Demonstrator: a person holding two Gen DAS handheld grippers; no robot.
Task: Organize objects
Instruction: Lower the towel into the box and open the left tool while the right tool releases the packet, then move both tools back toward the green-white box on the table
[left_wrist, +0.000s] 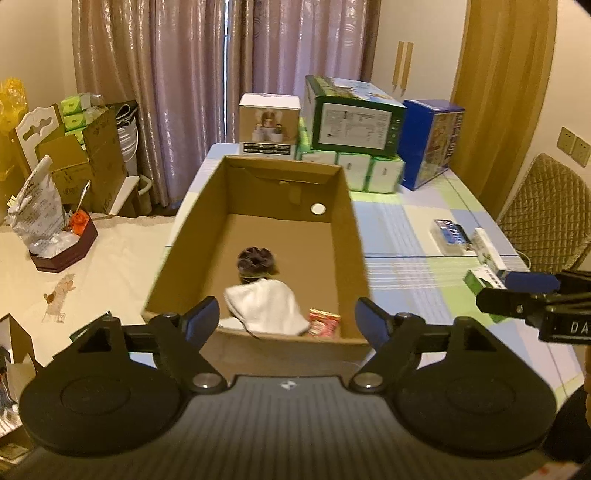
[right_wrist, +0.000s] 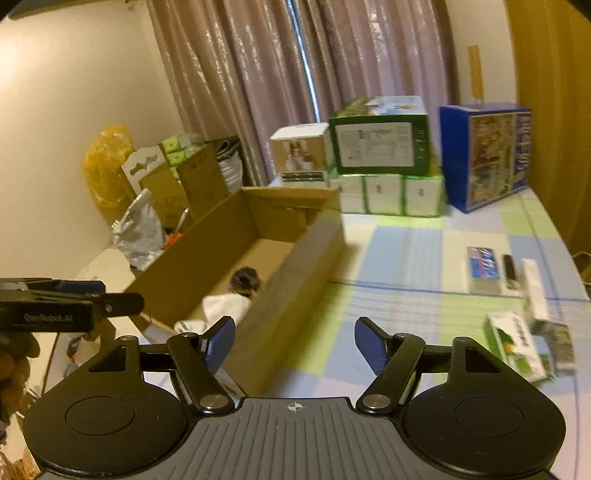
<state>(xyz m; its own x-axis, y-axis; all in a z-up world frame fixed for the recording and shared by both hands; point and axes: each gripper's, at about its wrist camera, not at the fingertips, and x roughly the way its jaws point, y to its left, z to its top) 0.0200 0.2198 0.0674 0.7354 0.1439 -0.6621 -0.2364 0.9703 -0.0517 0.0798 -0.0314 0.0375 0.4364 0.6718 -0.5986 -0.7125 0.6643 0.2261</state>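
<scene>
Checked tablecloth (right_wrist: 406, 258): box (left_wrist: 347, 236) already holds cloth (left_wrist: 266, 306), scrunchie (left_wrist: 255, 260), packet (left_wrist: 324, 322); small boxes (right_wrist: 513, 343) right of it remain; left gripper (left_wrist: 288, 321) and right gripper (right_wrist: 294, 341) wide open, empty.

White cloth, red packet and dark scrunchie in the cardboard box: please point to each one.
White cloth (left_wrist: 264, 304), left wrist view, middle of fabric.
Red packet (left_wrist: 324, 322), left wrist view, printed front.
Dark scrunchie (left_wrist: 255, 259), left wrist view, ruffled top.
</scene>
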